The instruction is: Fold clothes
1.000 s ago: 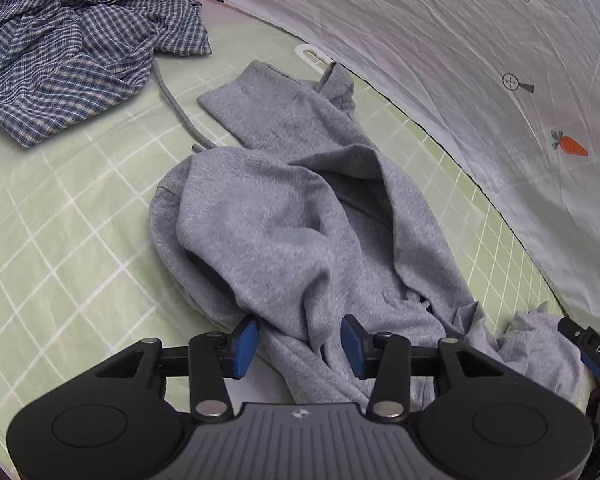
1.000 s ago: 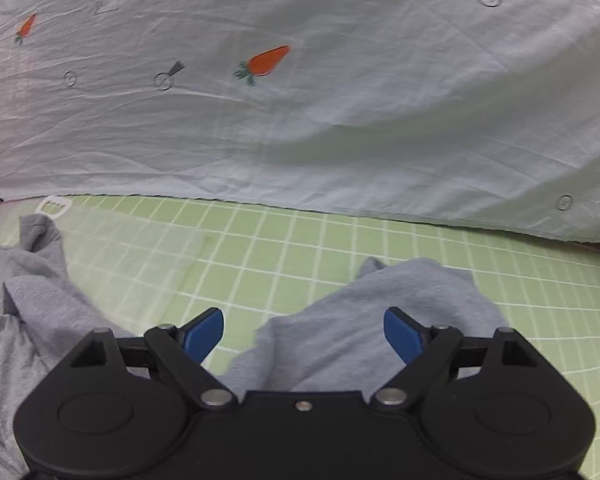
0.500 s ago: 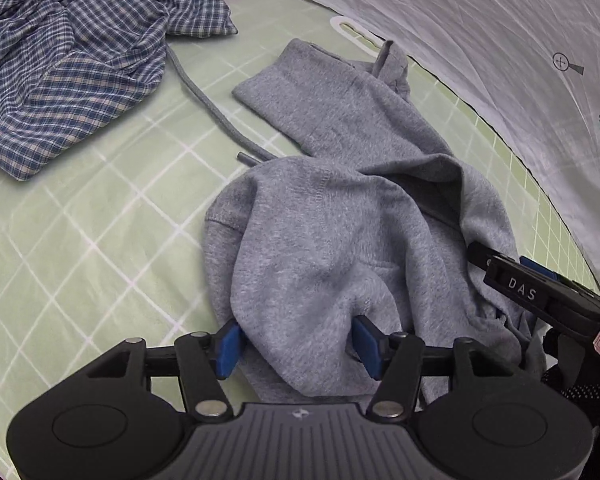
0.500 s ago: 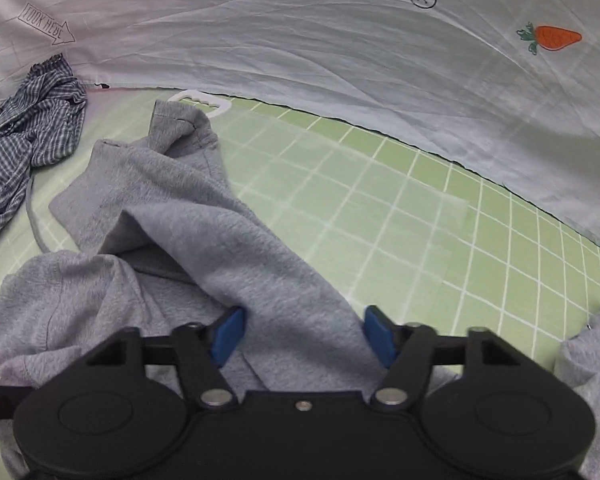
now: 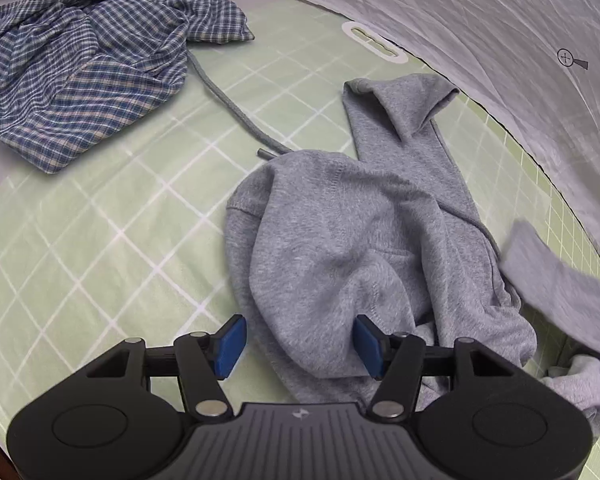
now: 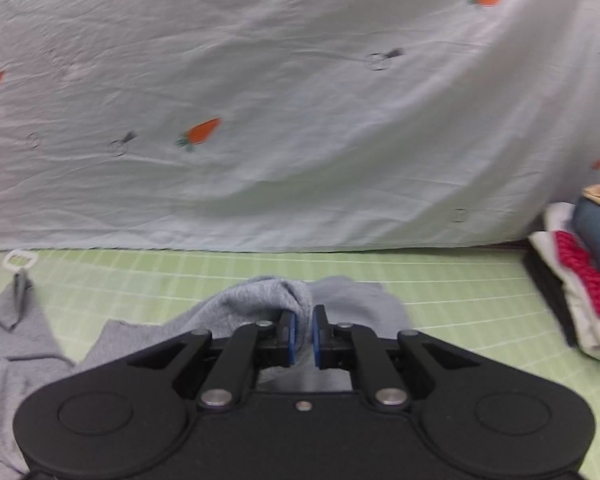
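A grey hoodie point(image 5: 340, 248) lies crumpled on the green checked sheet point(image 5: 100, 240), its hood toward me and a drawstring point(image 5: 228, 100) trailing to the upper left. My left gripper point(image 5: 298, 344) is open, its blue pads on either side of a fold of the hoodie's near edge. In the right wrist view my right gripper point(image 6: 302, 334) is shut on a bunched piece of the grey hoodie point(image 6: 268, 300) and holds it above the sheet. A stretch of that lifted grey cloth point(image 5: 560, 284) shows at the right of the left wrist view.
A blue plaid shirt point(image 5: 88, 52) lies rumpled at the far left. A white sheet with carrot prints point(image 6: 300, 120) rises behind the green sheet. A stack of folded clothes point(image 6: 584, 280) sits at the right. A white plastic tag point(image 5: 374, 42) lies by the sheet's edge.
My right gripper has shut on the hoodie and swung right, pulling a grey piece up. The left gripper has stayed open around the hoodie's near fold.
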`<state>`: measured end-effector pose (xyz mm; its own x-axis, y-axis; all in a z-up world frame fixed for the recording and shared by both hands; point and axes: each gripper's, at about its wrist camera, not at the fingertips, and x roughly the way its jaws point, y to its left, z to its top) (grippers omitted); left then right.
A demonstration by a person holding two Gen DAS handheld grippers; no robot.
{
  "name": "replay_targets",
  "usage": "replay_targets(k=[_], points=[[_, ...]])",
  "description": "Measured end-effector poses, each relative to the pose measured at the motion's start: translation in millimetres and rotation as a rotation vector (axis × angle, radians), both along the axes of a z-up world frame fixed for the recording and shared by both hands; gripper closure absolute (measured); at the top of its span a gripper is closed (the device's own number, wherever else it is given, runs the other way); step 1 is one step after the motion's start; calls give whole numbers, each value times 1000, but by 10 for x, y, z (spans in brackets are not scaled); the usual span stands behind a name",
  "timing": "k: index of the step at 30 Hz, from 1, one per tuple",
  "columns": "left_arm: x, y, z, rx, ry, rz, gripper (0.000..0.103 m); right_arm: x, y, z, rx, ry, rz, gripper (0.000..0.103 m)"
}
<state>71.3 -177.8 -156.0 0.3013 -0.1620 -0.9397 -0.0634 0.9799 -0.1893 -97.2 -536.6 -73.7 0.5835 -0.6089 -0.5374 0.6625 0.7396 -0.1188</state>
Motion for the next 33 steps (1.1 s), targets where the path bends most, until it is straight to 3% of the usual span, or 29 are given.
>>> replay_targets(k=[3, 5, 9, 11, 15, 17, 19, 25, 27, 30, 33], points=[[-125, 26, 54, 13, -12, 18, 43, -700, -468, 89, -46, -5, -242, 95], [-209, 30, 82, 19, -18, 23, 43, -1075, -809, 1, -6, 22, -354, 95], [-406, -33, 143, 20, -23, 24, 43, -1572, -1068, -406, 136, 107, -440, 93], [-515, -70, 187, 22, -30, 21, 43, -1622, -1015, -543, 177, 146, -434, 92], [-684, -122, 228, 24, -33, 21, 43, -1603, -894, -610, 206, 143, -387, 55], [-748, -133, 229, 21, -31, 21, 43, -1484, -854, -550, 202, 125, -324, 49], [-804, -148, 230, 13, -24, 22, 43, -1361, -816, -490, 198, 108, -259, 34], [-852, -291, 205, -41, 18, 10, 39, -994, -701, -311, 184, 56, -66, 19], [-825, -374, 153, -76, 44, 5, 38, -859, -805, -319, 237, 34, -21, 17], [-785, -544, 64, -134, 85, -9, 38, -653, -1047, -368, 318, 8, 0, 17], [-791, -747, 0, -140, 101, -41, 36, -411, -1312, -473, 348, 12, 2, 14]])
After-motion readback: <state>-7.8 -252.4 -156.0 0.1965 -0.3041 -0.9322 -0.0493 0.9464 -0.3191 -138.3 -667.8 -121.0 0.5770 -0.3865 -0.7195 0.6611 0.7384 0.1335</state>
